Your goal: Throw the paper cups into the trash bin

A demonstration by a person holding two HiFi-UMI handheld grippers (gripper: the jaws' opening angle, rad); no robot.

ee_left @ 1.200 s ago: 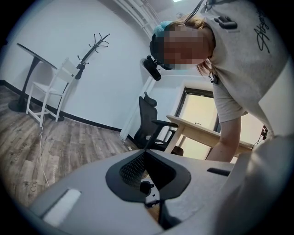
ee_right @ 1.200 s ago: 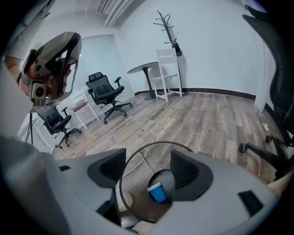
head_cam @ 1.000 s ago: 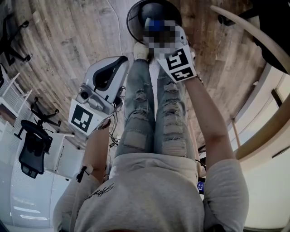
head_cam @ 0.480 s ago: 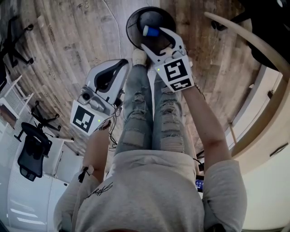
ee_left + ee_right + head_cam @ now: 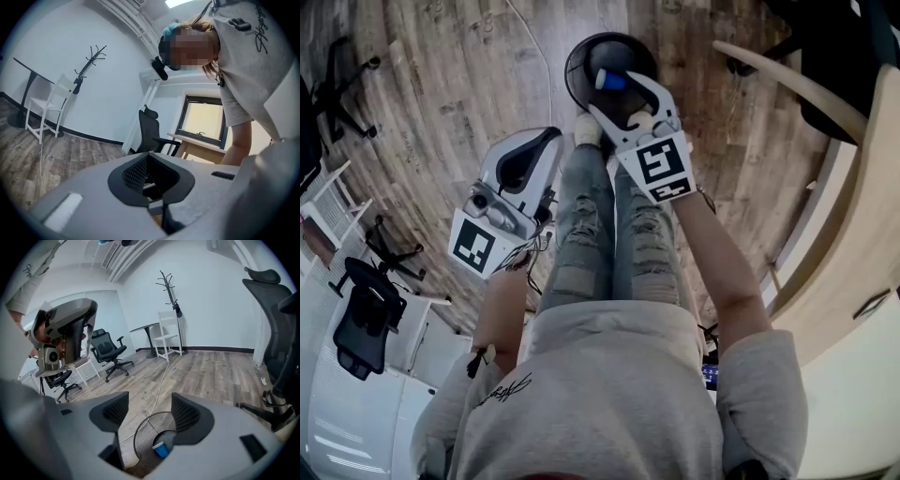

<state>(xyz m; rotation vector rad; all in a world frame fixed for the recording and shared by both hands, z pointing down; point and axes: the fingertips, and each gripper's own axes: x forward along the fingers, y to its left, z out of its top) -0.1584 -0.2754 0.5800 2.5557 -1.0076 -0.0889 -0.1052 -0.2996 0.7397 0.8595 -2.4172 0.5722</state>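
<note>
A round black trash bin (image 5: 581, 58) stands on the wood floor just past the person's shoes. A blue paper cup (image 5: 612, 81) lies on its side inside it. My right gripper (image 5: 617, 98) hangs over the bin, open, with nothing between its fingers. In the right gripper view the cup (image 5: 161, 448) shows below the spread jaws of that gripper (image 5: 150, 411), inside the bin's rim (image 5: 138, 429). My left gripper (image 5: 523, 161) is held beside the left leg, away from the bin. In its own view, this gripper (image 5: 152, 180) points at the room with its pads together and nothing held.
The person's legs (image 5: 614, 234) and shoes (image 5: 587, 129) stand next to the bin. A white cable (image 5: 159, 380) runs across the floor to it. Black office chairs (image 5: 110, 352) and a white chair (image 5: 168, 336) stand farther off. A wooden desk (image 5: 853, 216) edges the right side.
The right gripper has drawn slightly back toward the person while staying open over the bin. The blue cup is still in the bin. The left gripper has barely moved.
</note>
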